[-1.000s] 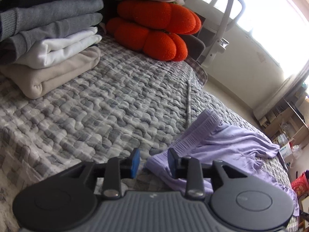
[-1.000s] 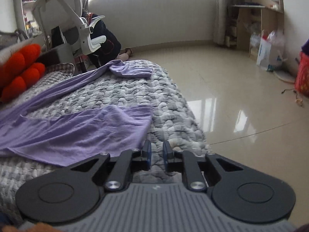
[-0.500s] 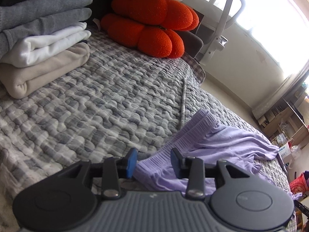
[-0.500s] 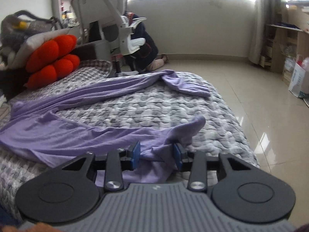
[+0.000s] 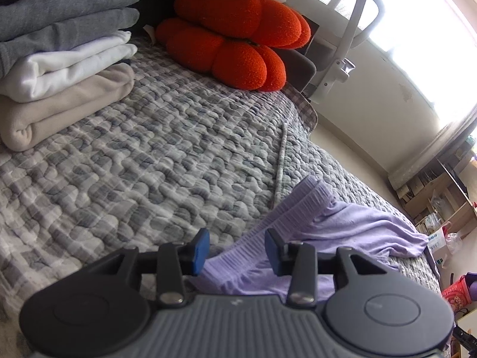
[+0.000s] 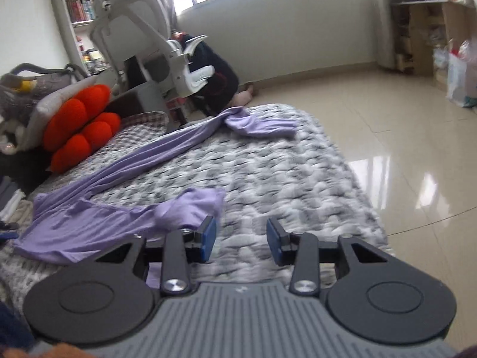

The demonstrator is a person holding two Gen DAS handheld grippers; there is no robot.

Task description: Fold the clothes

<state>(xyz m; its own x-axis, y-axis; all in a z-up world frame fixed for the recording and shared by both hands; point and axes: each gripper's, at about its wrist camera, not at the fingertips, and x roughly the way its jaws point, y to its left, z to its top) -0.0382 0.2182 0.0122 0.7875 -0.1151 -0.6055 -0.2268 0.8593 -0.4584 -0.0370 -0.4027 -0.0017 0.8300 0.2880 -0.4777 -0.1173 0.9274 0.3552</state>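
A lilac long-sleeved garment (image 6: 98, 226) lies spread on the grey quilted bed (image 6: 268, 179), one sleeve (image 6: 184, 140) stretching toward the far edge. Its ribbed hem (image 5: 286, 223) runs up between the jaws of my left gripper (image 5: 237, 252), which is open around it with a gap on both sides. My right gripper (image 6: 241, 240) is open over bare quilt. A folded-over bunch of the garment (image 6: 193, 205) rests just beyond its left fingertip (image 6: 208, 237).
A stack of folded clothes (image 5: 62, 62) sits at the bed's left, beside an orange cushion (image 5: 235, 41). A white office chair (image 6: 143, 41) stands past the bed, with a bookshelf (image 6: 80, 3) behind. Shiny tiled floor (image 6: 402, 137) lies right of the bed's edge.
My right gripper went from shut to open, letting go of the garment's corner, which now lies folded over on the quilt. My left gripper opened wider around the ribbed hem.
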